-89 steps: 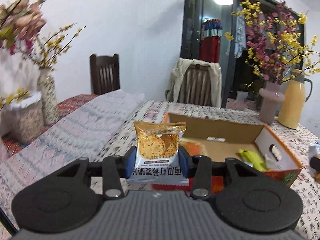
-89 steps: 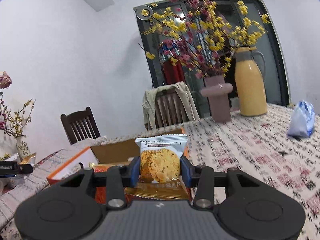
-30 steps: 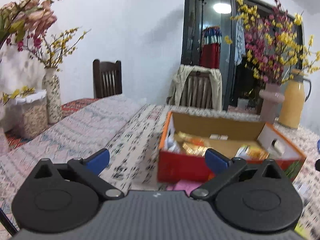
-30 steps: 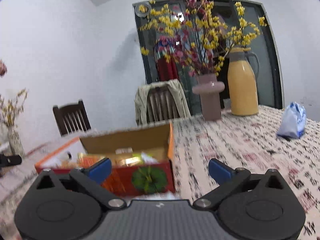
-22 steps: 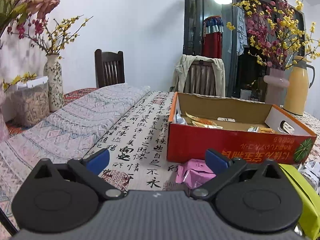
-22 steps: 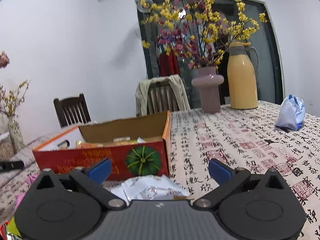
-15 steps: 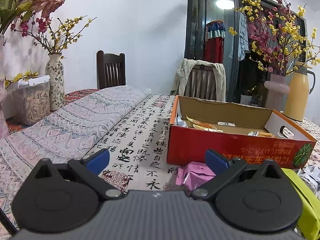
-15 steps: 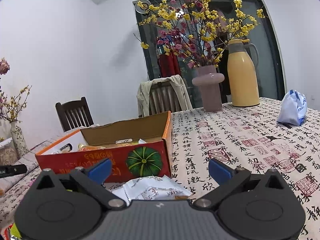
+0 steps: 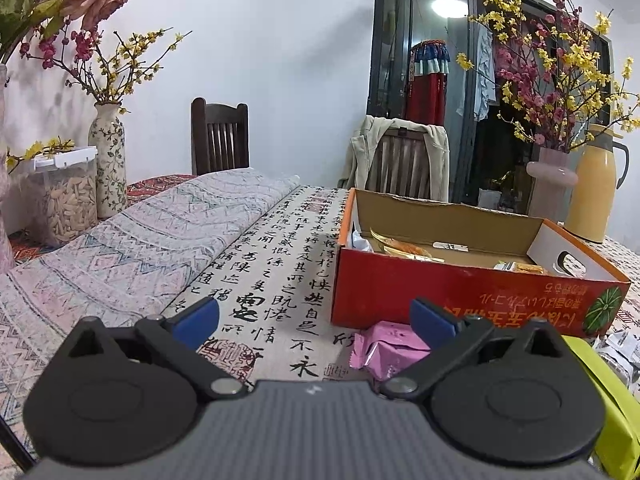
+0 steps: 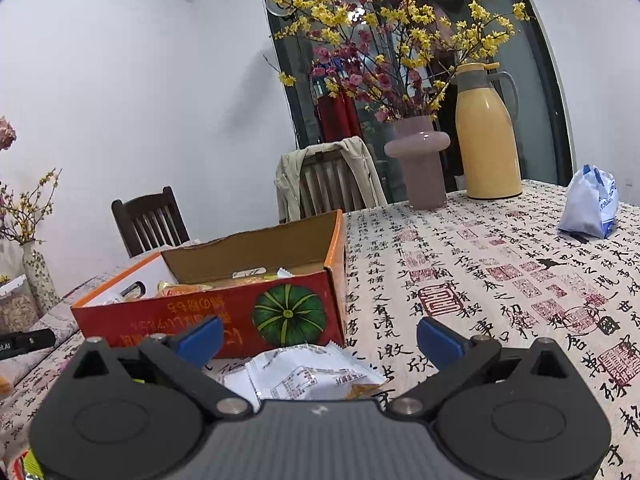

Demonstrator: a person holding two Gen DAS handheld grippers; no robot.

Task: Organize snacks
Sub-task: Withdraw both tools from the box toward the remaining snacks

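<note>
A red and orange cardboard box (image 9: 440, 292) stands open on the table with several snack packets inside; it also shows in the right wrist view (image 10: 224, 312). My left gripper (image 9: 314, 320) is open and empty, low over the table in front of the box's left end. A pink snack packet (image 9: 386, 346) lies just inside its right finger, and a lime-green packet (image 9: 600, 392) lies further right. My right gripper (image 10: 320, 338) is open and empty before the box's right end. A white snack packet (image 10: 308, 372) lies between its fingers.
A folded patterned cloth (image 9: 132, 240), a jar of seeds (image 9: 66, 196) and a flower vase (image 9: 108, 160) stand at the left. A pink vase (image 10: 420, 160), a yellow jug (image 10: 486, 132) and a white-blue bag (image 10: 590, 204) stand at the right. Chairs stand behind the table.
Both grippers held biscuit packets over the box three seconds ago; both are now open and empty, pulled back and lowered in front of the box. Little motion in the last half second.
</note>
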